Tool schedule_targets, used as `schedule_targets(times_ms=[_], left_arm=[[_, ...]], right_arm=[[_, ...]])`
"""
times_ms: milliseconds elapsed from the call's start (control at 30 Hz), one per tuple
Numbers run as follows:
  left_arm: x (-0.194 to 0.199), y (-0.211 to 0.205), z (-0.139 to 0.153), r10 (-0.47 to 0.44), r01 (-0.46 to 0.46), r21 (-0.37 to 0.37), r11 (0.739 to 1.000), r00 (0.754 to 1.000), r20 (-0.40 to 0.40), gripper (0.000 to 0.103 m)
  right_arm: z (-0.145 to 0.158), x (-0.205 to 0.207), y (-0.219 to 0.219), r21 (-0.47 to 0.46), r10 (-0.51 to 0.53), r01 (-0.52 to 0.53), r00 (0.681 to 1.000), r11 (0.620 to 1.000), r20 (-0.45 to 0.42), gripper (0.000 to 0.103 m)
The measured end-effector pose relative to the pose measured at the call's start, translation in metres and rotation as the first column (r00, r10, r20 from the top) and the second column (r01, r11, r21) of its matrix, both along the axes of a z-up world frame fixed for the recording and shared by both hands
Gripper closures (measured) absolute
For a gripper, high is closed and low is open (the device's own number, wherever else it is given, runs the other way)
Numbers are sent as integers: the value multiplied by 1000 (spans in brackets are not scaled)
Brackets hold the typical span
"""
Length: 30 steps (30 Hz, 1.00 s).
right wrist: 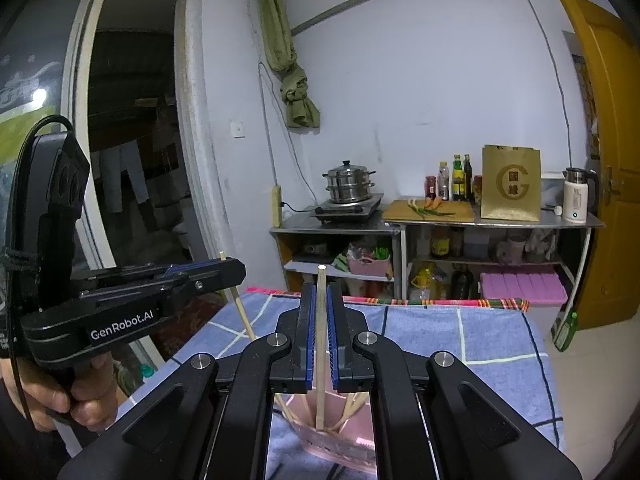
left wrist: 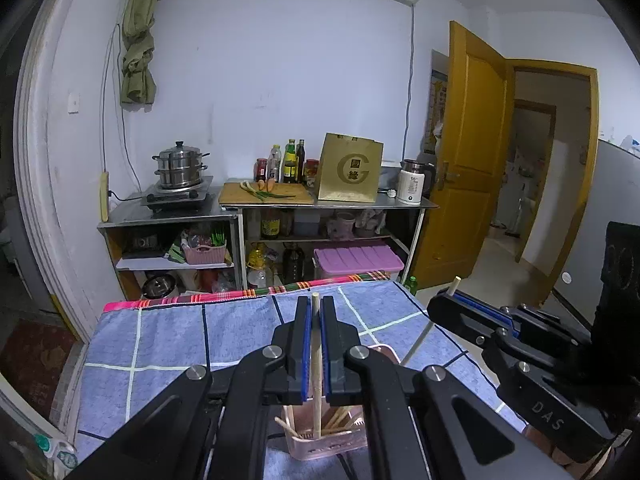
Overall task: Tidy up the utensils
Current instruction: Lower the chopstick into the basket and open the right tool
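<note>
left gripper [left wrist: 316,312] clenched on chopstick [left wrist: 317,360], right gripper [right wrist: 321,292] likewise, pink holder [left wrist: 320,444] beneath, checked cloth [left wrist: 168,340]

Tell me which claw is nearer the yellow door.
Right. The right claw, gripping a chopstick, is on the side of the yellow door; the left claw, gripping another chopstick, is farther left of it.

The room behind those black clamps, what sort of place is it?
Most likely a home kitchen corner. A steel steamer pot sits on a small stove, a cutting board holds vegetables, and sauce bottles stand on the metal counter.
</note>
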<state>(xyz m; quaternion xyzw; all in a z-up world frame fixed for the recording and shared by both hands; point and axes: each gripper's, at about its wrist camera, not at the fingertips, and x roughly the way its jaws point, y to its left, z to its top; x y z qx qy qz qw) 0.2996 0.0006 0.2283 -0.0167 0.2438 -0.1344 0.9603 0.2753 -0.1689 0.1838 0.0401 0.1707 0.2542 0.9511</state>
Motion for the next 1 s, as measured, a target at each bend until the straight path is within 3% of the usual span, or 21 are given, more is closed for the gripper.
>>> schedule_targets(times_ms=[567,1000], left_arm=[[39,4,-59,3,-2,6,1000,997,-78,99],[31,6,-73,-4,5,8,1000,994,-108,96]], right_arm=[[-46,29,4,-20,3,-5,995,1000,-95,98],[-62,33,3,-53,-4,-4,988,999,-152,97]])
